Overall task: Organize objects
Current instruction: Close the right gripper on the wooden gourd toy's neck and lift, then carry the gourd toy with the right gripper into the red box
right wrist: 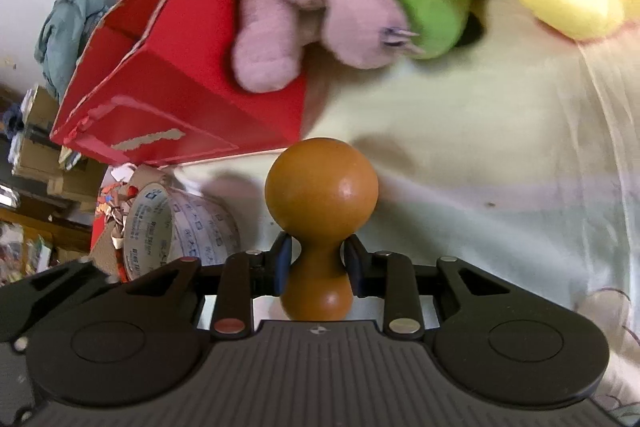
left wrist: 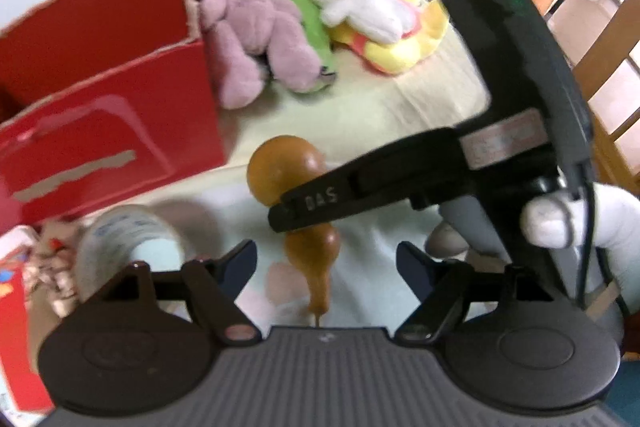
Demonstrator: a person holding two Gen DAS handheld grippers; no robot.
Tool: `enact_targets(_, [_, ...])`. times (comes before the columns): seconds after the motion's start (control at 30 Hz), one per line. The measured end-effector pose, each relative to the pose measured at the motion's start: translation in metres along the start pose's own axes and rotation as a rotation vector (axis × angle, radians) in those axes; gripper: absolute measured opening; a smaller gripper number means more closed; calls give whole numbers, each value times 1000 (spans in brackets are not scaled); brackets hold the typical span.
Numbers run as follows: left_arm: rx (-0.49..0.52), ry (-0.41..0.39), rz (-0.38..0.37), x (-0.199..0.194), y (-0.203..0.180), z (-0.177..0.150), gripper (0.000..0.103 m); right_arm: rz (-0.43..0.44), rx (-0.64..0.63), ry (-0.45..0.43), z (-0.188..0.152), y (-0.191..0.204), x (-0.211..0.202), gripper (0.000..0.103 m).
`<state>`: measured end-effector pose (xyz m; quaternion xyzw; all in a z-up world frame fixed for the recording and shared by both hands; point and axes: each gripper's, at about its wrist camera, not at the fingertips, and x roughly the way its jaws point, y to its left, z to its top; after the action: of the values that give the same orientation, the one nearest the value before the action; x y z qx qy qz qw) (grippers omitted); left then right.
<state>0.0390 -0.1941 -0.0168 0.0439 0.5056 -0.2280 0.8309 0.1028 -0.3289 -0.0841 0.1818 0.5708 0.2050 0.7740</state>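
From the left wrist, the left gripper (left wrist: 326,259) hangs with its jaws spread wide and nothing between the pads; the brown wooden gourd (left wrist: 294,171) lies just ahead of them on the pale bedsheet (left wrist: 400,99), its long axis running almost straight away from this camera, thin stem end nearest, big bulb farthest. The right gripper (left wrist: 280,217) reaches in from the right and crosses the gourd at its waist, held by a white-gloved hand (left wrist: 560,223). The open red box (left wrist: 120,115) stands to the left, soft toys beside it. From the right wrist, the right gripper (right wrist: 316,263) has its jaws drawn in on the gourd's (right wrist: 320,187) narrow neck, pads at or against either side, the round bulb standing out beyond the fingertips. The red box (right wrist: 180,95) lies up and to the left, a tape roll (right wrist: 168,227) near its corner. The right hand is plainly the nearer one; I judge the coming move a lift toward the box.
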Motion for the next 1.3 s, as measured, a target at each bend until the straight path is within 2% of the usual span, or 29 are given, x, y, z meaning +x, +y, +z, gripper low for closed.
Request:
enact_targets(0.07, [-6, -4, 8, 7, 2, 2, 73, 14, 19, 8, 1, -9, -5, 30])
enact_targets(0.17, [-9, 24, 7, 21, 5, 3, 68, 17, 35, -5, 0, -19, -13, 30])
enact_targets(0.3, [9, 59, -19, 33, -1, 4, 57, 55, 74, -35, -3, -28, -29, 30])
enact_targets(0.37, [8, 47, -59, 28, -4, 8, 51, 61, 77, -65, -3, -30, -40, 31])
enact_targets(0.5, [22, -19, -94, 11, -8, 22, 50, 99, 101, -135, 4, -31, -67, 31])
enact_targets(0.6, [33, -89, -125, -12, -5, 35, 46, 169, 103, -194, 15, -20, -91, 31])
enact_targets(0.77, [59, -213, -141, -55, 12, 58, 45, 229, 8, -286, 40, 25, -115, 31])
enact_targets(0.9, [53, -291, -125, -85, 46, 73, 45, 246, -55, -321, 68, 63, -111, 31])
enact_targets(0.93, [46, -300, -124, -90, 57, 77, 46, 243, -70, -328, 75, 73, -106, 31])
enact_targets(1.03, [27, -301, -57, -97, 89, 85, 51, 180, -116, -342, 95, 100, -88, 31])
enact_targets(1.13, [3, -268, -3, -93, 120, 90, 52, 145, -106, -309, 116, 116, -60, 31])
enact_targets(1.2, [-18, -234, 46, -86, 141, 91, 59, 100, -112, -277, 126, 125, -39, 31])
enact_targets(1.3, [-45, -178, 136, -72, 168, 92, 59, -36, -164, -216, 137, 140, -2, 31])
